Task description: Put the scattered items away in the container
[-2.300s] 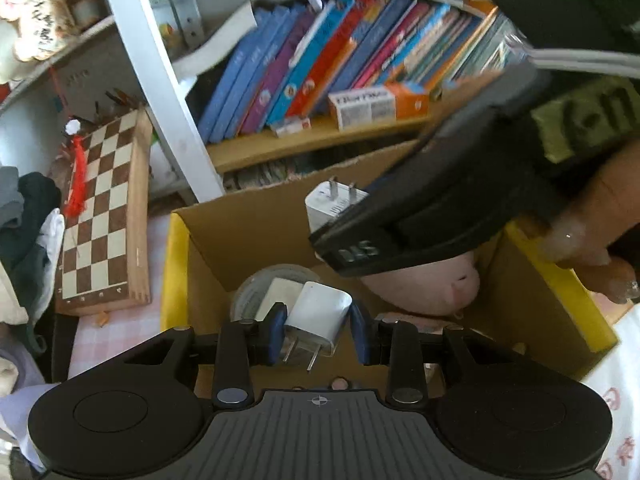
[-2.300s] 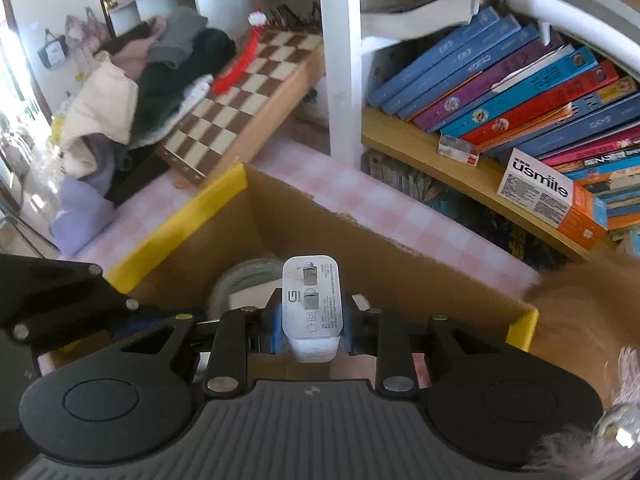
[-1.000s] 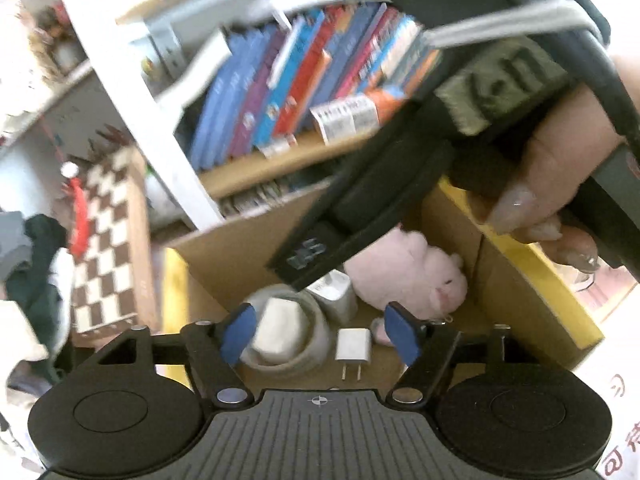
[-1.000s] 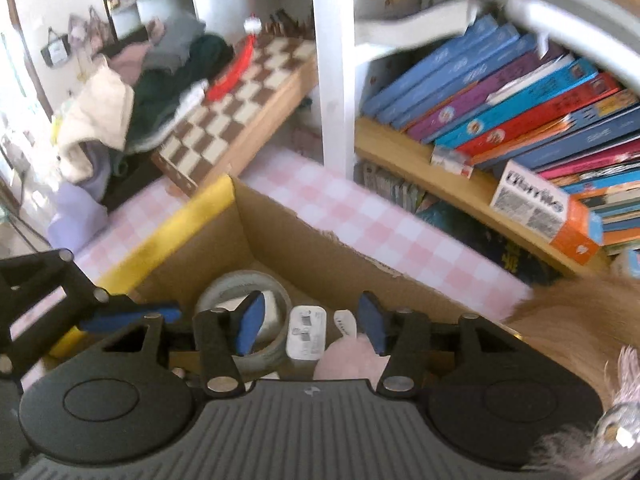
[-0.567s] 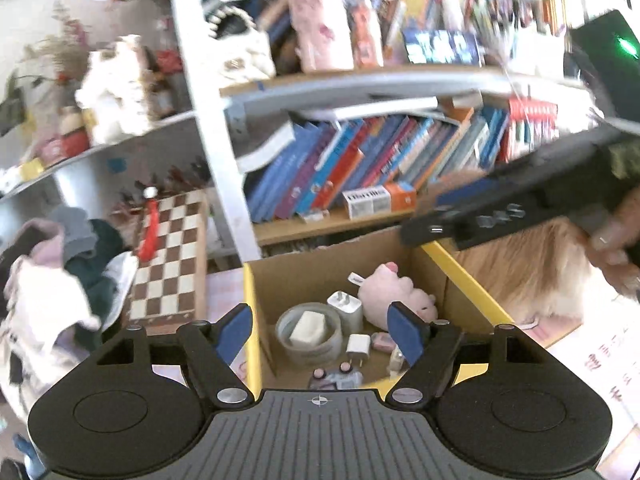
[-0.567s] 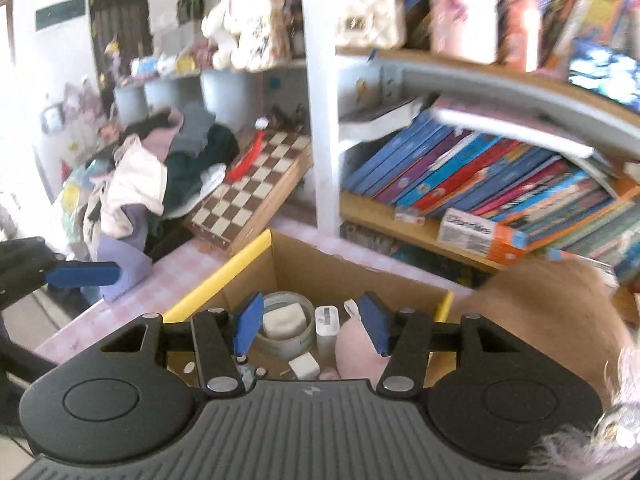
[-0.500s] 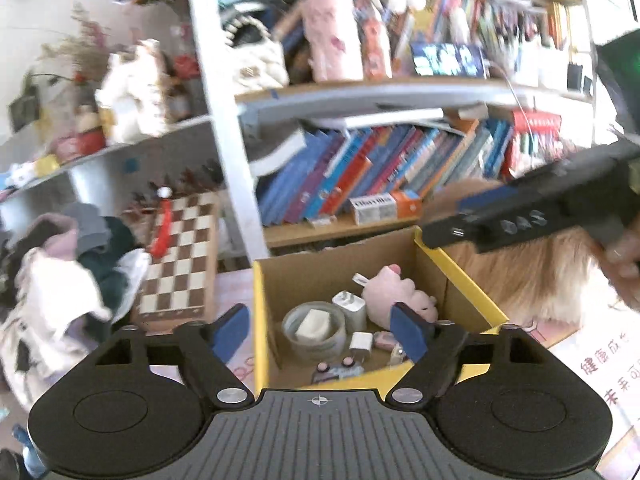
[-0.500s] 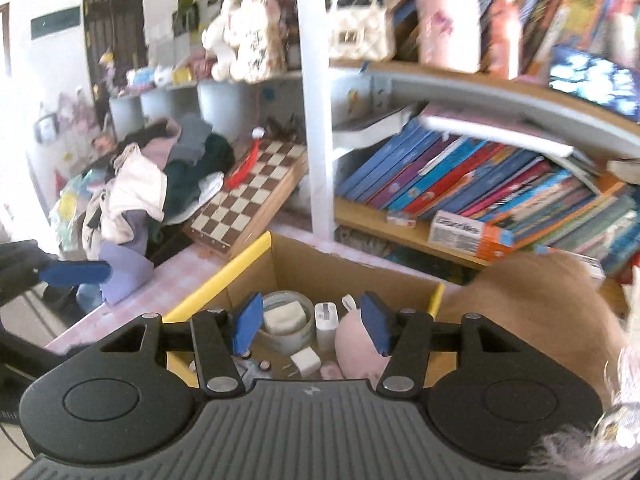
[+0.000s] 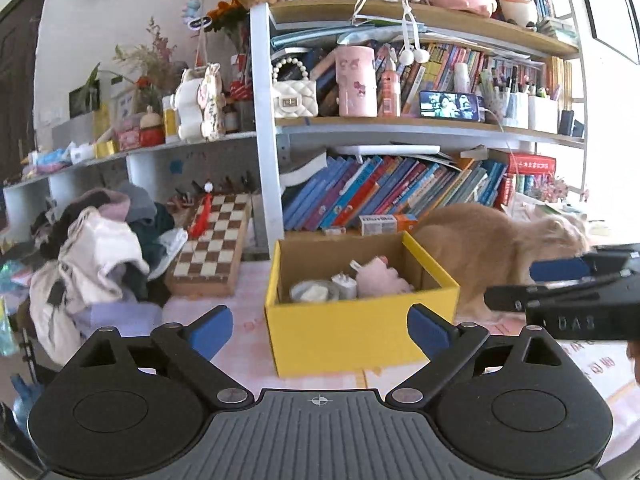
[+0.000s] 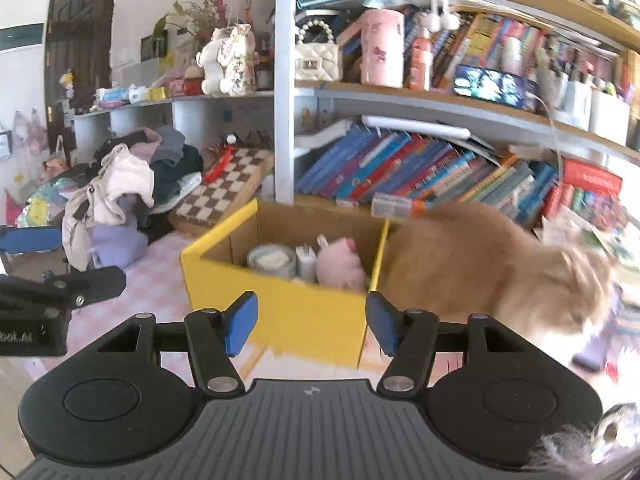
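Hovering: both grippers held back from the box, nothing in either
Landmark: yellow cardboard box [image 9: 352,320] on pink checked cloth [image 10: 160,256]
Left gripper [image 9: 320,330]: blue pads spread wide, empty, box straight ahead
Right gripper [image 10: 311,320]: pads apart, empty, box ahead and slightly left
Nearer: neither clearly; both face the box front wall
Inside box: pink plush toy [image 10: 340,266] at right, white charger [image 10: 306,262] upright in the middle, round grey tub [image 10: 272,260] at left
Box long axis: cannot tell
Materials: box matte, stiff card, brown inside; plush soft, rounded; charger hard, boxy plastic
Loose items outside box: none seen on the cloth near it
Beside box: ginger cat [image 9: 500,256] against its right wall, furry, blurred
Stage: items lie in the box, fits a finished tidy
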{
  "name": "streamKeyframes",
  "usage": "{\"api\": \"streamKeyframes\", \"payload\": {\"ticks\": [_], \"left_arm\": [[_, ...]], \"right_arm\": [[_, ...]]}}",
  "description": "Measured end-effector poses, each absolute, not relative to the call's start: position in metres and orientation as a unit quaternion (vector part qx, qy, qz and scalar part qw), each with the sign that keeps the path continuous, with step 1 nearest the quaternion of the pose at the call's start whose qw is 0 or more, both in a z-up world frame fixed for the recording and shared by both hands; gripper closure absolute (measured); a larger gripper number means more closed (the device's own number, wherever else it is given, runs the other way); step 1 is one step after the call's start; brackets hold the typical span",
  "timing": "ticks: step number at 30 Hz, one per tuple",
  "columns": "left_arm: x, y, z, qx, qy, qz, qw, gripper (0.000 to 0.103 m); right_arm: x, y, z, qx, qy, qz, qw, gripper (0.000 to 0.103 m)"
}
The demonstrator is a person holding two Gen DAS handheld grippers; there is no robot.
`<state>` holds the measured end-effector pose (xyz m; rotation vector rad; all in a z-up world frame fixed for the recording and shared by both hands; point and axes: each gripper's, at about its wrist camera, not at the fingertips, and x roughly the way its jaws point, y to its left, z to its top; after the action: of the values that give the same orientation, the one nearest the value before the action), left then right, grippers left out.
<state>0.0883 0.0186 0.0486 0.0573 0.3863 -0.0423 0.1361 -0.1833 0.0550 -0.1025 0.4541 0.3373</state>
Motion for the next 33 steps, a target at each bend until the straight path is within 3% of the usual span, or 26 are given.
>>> {"api": "streamKeyframes", "payload": {"ticks": [4, 7, 13, 18, 20, 22, 33], "left_arm": [[0.069, 0.018, 0.033, 0.01, 0.203, -0.019, 0.979, 0.006], [0.06, 0.017, 0.022, 0.006, 0.216, -0.019, 0.976, 0.006], [0.046, 0.01, 0.013, 0.024, 0.215, -0.011, 0.976, 0.006], [0.039, 0.007, 0.003, 0.024, 0.225, -0.008, 0.974, 0.004], [0.039, 0.006, -0.001, 0.025, 0.233, -0.004, 0.972, 0.004], [0.039, 0.006, -0.005, 0.026, 0.243, -0.001, 0.97, 0.004], [0.038, 0.002, -0.022, 0.024, 0.302, -0.012, 0.953, 0.002]], "right_arm": [[0.101, -0.182, 0.038, -0.058, 0.236, 0.15, 0.958, 0.044], [0.075, -0.184, 0.026, -0.062, 0.228, 0.121, 0.964, 0.034], [0.053, -0.192, 0.013, -0.051, 0.223, 0.091, 0.969, 0.03], [0.051, -0.19, 0.002, -0.061, 0.244, 0.091, 0.964, 0.017], [0.052, -0.191, -0.002, -0.062, 0.254, 0.091, 0.961, 0.005], [0.052, -0.191, -0.006, -0.062, 0.265, 0.092, 0.958, 0.002], [0.056, -0.193, -0.021, -0.055, 0.314, 0.089, 0.943, 0.0]]}}
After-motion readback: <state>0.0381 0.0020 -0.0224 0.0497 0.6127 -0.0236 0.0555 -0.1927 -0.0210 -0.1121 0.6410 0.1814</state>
